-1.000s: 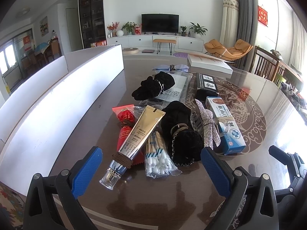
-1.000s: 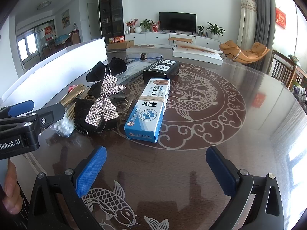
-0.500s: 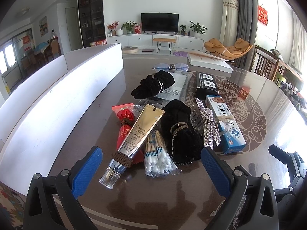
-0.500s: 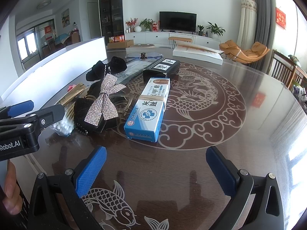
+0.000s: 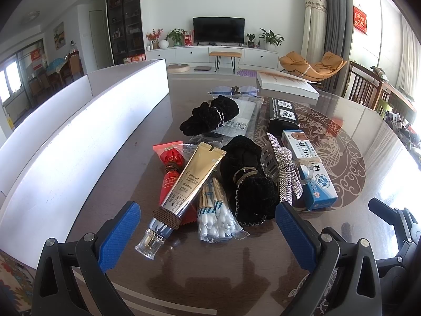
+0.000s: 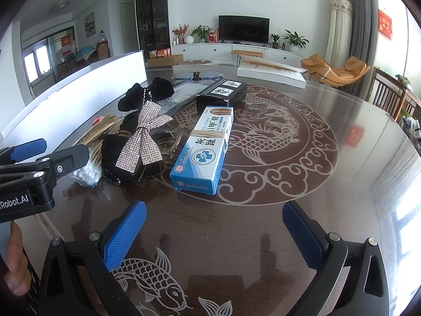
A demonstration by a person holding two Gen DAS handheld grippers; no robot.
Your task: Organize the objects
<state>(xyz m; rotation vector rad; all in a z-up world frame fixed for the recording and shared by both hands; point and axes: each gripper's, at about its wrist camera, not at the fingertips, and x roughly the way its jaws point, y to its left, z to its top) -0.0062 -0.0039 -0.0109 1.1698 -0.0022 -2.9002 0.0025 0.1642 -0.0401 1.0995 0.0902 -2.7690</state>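
Both grippers hover low over the near edge of the tabletop (image 6: 329,184), fingers spread wide and holding nothing. The clutter sits in a loose heap straight ahead of the left gripper (image 5: 208,233): a gold tube (image 5: 188,184) lies with its long axis running away from the fingers and leaning right, clear cap toward the camera, just inside the left finger (image 5: 119,233). Touching it on the right is a bag of swabs (image 5: 214,210), then a black scrunchie (image 5: 248,181) and a rhinestone bow (image 5: 284,168).

The right gripper (image 6: 213,233) faces mostly bare tabletop; the blue box (image 6: 204,148) lies ahead and slightly left of its centre line, long axis pointing away (its short end faces the fingers, which suits a grasp across the width).

So the left gripper looks nearer to the tube and swabs, the right to the box. The white bin (image 5: 79,137) runs along the left side, well within the left arm's side of the heap. Nothing appears sorted yet.
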